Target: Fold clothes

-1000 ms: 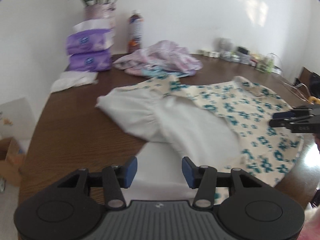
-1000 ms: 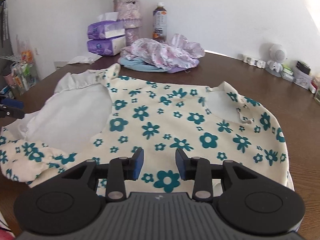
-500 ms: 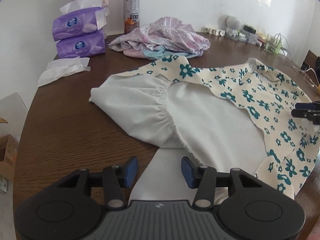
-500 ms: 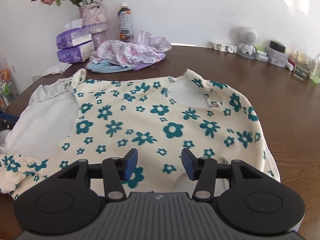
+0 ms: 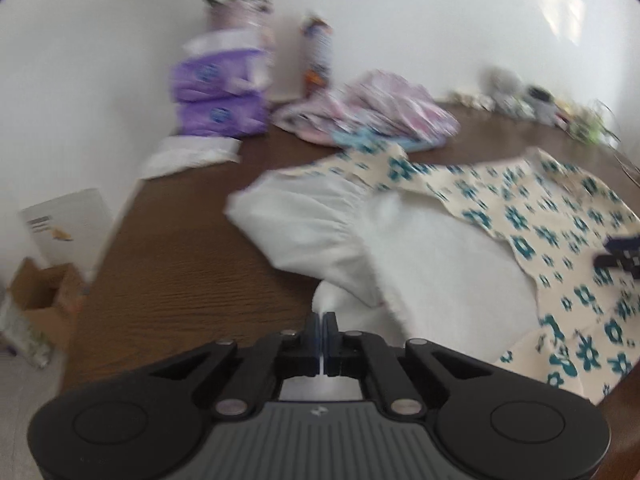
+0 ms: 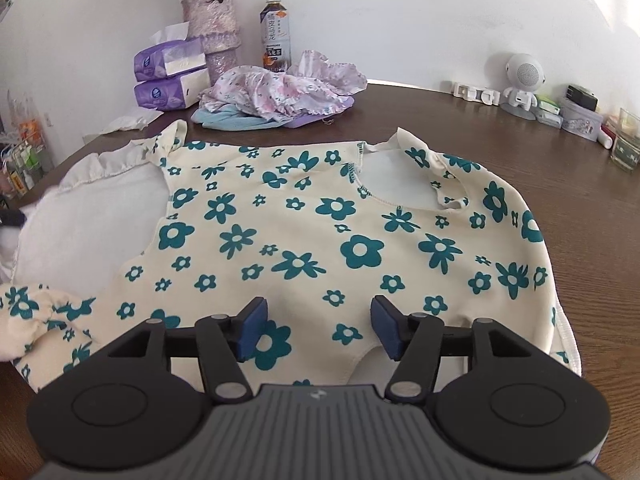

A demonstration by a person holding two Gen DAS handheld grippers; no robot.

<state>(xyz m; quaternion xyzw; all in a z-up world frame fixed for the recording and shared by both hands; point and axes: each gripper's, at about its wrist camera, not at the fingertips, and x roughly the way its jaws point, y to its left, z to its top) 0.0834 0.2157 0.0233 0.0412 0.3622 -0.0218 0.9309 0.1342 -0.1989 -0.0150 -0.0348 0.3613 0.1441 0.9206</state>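
The left gripper (image 5: pixel 322 326) has its pads pressed together, pinching a white edge of the top (image 6: pixel 320 232) at 6 o'clock in its own view. That view is smeared with blur. The right gripper (image 6: pixel 316 330) is spread wide, its blue pads apart, hovering over the top's near hem at 6 o'clock in the right view; whether it touches the cloth cannot be told.

The top, cream with teal flowers, lies flat on the brown table (image 6: pixel 540 152), filling the middle of the right view. Its white inner side (image 5: pixel 432 264) is turned up toward 9 o'clock there, and a rumpled sleeve (image 6: pixel 36 320) sits at 8 o'clock. The neck opening (image 6: pixel 396 188) lies near 1 o'clock.

Beyond the top, at 12 o'clock, a heap of pink and blue clothes (image 6: pixel 280 96) rests on the table. Behind it stand a bottle (image 6: pixel 275 40), a vase (image 6: pixel 214 28) with flowers and 2 stacked purple tissue packs (image 6: pixel 168 76) at 11 o'clock. Small items and a white speaker (image 6: pixel 522 80) line the wall at 2 o'clock
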